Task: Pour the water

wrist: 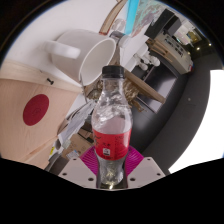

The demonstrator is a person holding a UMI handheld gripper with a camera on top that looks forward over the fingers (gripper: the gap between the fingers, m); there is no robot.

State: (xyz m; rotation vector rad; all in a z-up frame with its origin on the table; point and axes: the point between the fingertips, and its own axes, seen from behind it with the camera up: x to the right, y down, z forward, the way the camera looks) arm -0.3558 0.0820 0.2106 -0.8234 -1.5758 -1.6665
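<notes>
Cluttered and tilted, the room leans behind everything: a pale tabletop (20, 105) runs along one side with a beige box (35, 108) on it, marked by a red disc (36, 109). Beyond that sits a big white mug (78, 52) lying over so its open mouth faces this way, and past it a jumble of dark equipment (165, 50) and wooden slats (135, 85) that I cannot sort out from where I stand. Something crinkly and clear, maybe plastic wrap (70, 125), lies near the box, just beside the bottle. Right in front, a clear plastic bottle (110, 125) stands up between the two fingers of the gripper (110, 172), with a dark cap (112, 71) on top and a red label (110, 142) around its lower half. Its upper half looks transparent; how much water is inside I cannot tell. The magenta pads (92, 160) sit close against both sides of the bottle's base, and the fingers look pinched onto it, holding it clear of the table. The bottle's neck rises in front of the mug's rim, with the cap on.
</notes>
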